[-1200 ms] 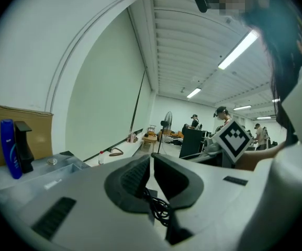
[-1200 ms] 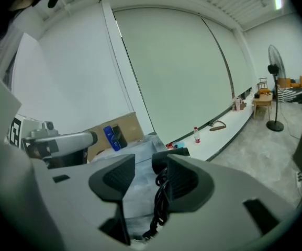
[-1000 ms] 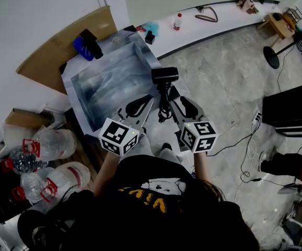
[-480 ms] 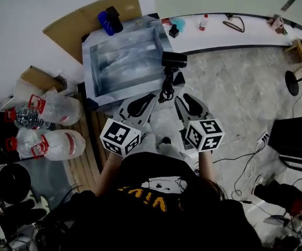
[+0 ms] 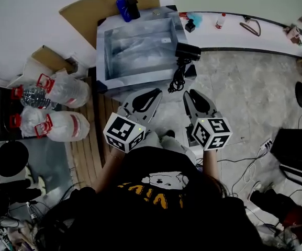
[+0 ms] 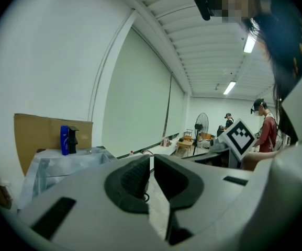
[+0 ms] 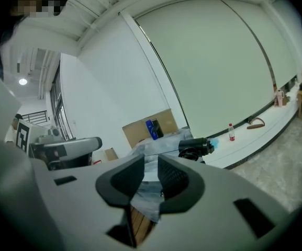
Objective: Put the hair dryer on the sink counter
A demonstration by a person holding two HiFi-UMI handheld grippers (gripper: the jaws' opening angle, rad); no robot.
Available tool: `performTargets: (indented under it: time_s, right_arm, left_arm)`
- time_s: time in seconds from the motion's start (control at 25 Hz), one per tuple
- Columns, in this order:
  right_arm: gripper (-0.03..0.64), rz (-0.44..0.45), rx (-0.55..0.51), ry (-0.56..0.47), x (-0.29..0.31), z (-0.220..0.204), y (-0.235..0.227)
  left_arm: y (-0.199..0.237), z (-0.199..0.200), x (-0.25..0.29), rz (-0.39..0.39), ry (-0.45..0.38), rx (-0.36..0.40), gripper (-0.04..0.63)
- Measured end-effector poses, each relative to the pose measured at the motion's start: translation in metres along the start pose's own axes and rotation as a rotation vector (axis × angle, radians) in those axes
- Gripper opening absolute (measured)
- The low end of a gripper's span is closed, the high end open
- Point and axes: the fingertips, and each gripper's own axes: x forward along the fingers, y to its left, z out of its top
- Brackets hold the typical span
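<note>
The black hair dryer (image 5: 187, 50) lies on the right front corner of the plastic-covered sink unit (image 5: 104, 61), and its coiled cord (image 5: 178, 80) hangs down the side. The right gripper view shows the hair dryer (image 7: 195, 146) ahead and to the right, past the jaws. My left gripper (image 5: 153, 93) hangs short of the sink's front, jaws together with nothing in them. My right gripper (image 5: 189, 94) is below the cord, apart from it. Its jaws have just been closing and stand narrowly open, with nothing between them.
A blue bottle (image 5: 122, 8) and a black object stand at the sink's back, against a cardboard sheet (image 5: 88, 10). Large water jugs (image 5: 62, 90) lie at the left beside wooden slats (image 5: 88, 150). A white ledge (image 5: 255, 35) runs behind. Cables (image 5: 245, 158) trail on the floor.
Both grippers have drawn back from the hair dryer, which stays on the sink's corner. The right jaws have narrowed. The head view has swung, so the sink now sits further up.
</note>
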Motion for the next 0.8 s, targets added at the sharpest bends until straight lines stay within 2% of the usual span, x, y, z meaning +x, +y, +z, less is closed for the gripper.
performTargets:
  time_s: [0.32,0.8]
  right_arm:
    - [0.057,0.054,-0.030,0.033,0.011,-0.005,0.031]
    - [0.009,0.086,-0.071,0.053,0.003,-0.030,0.105]
  left_arm:
    - [0.009,-0.004,-0.030,0.030,-0.018,-0.013,0.026]
    - [0.007,-0.028,-0.110,0.016,-0.009,-0.005,0.026]
